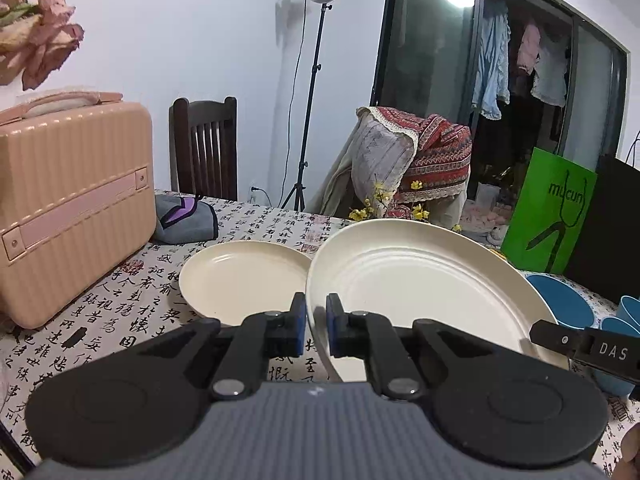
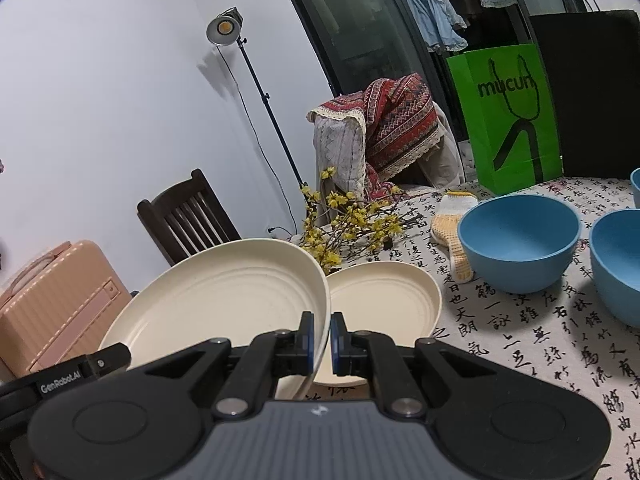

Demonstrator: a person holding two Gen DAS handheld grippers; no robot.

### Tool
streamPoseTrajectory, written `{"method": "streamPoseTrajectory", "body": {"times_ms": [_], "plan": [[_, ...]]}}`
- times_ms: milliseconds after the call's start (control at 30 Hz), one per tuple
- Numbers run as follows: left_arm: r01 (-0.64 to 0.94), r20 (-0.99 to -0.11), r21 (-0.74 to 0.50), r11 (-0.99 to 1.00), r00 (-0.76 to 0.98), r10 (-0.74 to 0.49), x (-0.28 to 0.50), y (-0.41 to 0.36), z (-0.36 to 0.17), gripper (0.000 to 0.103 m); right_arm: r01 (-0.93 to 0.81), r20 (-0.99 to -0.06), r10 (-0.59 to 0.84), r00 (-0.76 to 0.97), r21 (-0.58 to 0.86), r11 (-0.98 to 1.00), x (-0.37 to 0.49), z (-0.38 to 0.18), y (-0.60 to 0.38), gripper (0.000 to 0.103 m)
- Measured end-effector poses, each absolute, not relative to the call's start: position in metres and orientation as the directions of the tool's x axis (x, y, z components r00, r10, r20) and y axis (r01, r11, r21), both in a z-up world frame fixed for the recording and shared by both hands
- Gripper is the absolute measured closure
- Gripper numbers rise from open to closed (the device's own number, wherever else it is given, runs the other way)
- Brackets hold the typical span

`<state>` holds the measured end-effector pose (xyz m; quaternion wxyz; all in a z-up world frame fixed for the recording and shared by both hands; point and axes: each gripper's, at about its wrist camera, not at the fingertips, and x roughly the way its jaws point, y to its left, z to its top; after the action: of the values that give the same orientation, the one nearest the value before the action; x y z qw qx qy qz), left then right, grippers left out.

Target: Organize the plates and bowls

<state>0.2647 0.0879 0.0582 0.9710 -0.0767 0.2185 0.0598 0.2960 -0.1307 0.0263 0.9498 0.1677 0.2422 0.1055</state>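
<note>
Plate [image 1: 424, 292] up off the worktop [image 1: 256, 220], and you've got both jaws clenched on its rim: left gripper [image 1: 316, 322] on one edge, right gripper [image 2: 321, 342] on the opposite edge. It hangs tilted just beside the second plate [image 1: 240, 276] (still flat on the cloth), overlapping its near edge. Blue bowls [image 2: 520, 240] sit beyond the second plate, nearer your right hand.

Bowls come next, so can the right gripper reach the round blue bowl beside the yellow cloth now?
Probably not yet: the right gripper is shut on the large round cream plate; otherwise the blue bowl sits unobstructed to its right.
</note>
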Motion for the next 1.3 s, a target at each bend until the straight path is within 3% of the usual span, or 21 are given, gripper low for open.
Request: {"method": "streamPoseTrajectory", "body": {"times_ms": [1300], "plan": [[-0.102, -0.392, -0.125, 0.987, 0.919, 0.045, 0.207, 0.054, 0.068, 0.093, -0.111, -0.383, 0.267, 0.884, 0.383, 0.917, 0.229, 0.037, -0.170, 0.095]]}}
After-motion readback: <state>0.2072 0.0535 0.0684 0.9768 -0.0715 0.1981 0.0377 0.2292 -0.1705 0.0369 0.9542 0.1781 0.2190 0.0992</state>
